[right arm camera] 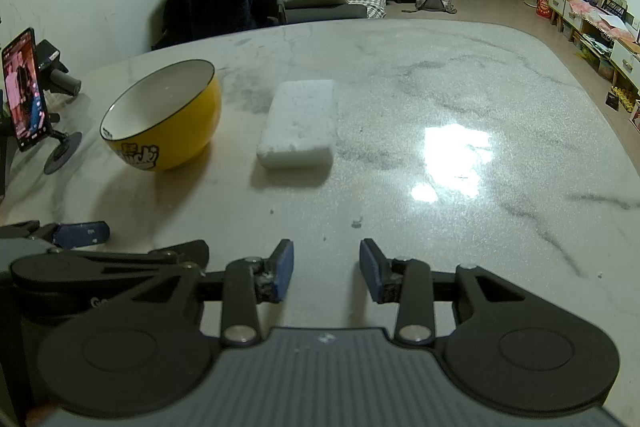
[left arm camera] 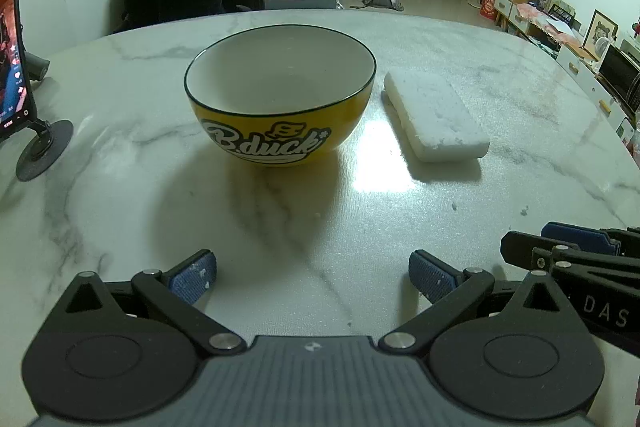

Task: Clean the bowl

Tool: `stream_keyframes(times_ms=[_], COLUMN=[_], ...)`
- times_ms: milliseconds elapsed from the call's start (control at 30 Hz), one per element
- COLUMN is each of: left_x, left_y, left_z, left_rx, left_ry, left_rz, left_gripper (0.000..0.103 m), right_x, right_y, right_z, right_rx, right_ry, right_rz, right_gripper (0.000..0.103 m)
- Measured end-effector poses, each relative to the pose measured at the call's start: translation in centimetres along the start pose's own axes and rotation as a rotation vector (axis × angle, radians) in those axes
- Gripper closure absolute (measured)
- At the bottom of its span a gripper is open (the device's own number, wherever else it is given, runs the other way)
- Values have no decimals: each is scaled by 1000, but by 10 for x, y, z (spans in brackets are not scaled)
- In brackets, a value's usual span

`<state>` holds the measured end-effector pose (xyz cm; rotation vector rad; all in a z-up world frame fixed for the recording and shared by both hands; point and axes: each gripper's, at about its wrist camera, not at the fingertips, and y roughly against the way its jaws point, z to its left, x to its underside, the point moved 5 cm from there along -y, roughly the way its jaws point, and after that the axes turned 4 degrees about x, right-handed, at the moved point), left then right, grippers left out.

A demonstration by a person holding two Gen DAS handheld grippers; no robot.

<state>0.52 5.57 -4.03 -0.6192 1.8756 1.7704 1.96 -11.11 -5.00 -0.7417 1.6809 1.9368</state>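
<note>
Left gripper [left arm camera: 312, 277]: fingers spread wide, holding nothing, low over the marble desk [left arm camera: 120, 187]. Right gripper [right arm camera: 326, 269]: fingers apart, narrower gap, also holding nothing, just beside the left one. Yellow bowl [left arm camera: 280, 95] upright on desk, straight ahead of left gripper, well apart from it; ahead-left of right gripper. White sponge [right arm camera: 298, 121] flat beside bowl, ahead of right gripper, slightly left. Phone on stand [right arm camera: 26, 91] far left.

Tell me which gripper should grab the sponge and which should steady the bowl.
Right gripper for the white sponge: it lies almost straight ahead of its open jaws. Left gripper, open too, faces the yellow bowl, so it should probably steady that.
</note>
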Motion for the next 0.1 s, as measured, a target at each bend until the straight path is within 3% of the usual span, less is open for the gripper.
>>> stream_keyframes(times_ms=[100], left_x=[0], left_y=[1], left_z=[0], left_rx=[-1], left_ry=[0], left_rz=[-3], left_gripper=[1], right_x=[0], right_y=[0], right_z=[-1], right_rx=[-1], right_ry=[1], right_rz=[0], right_gripper=[63])
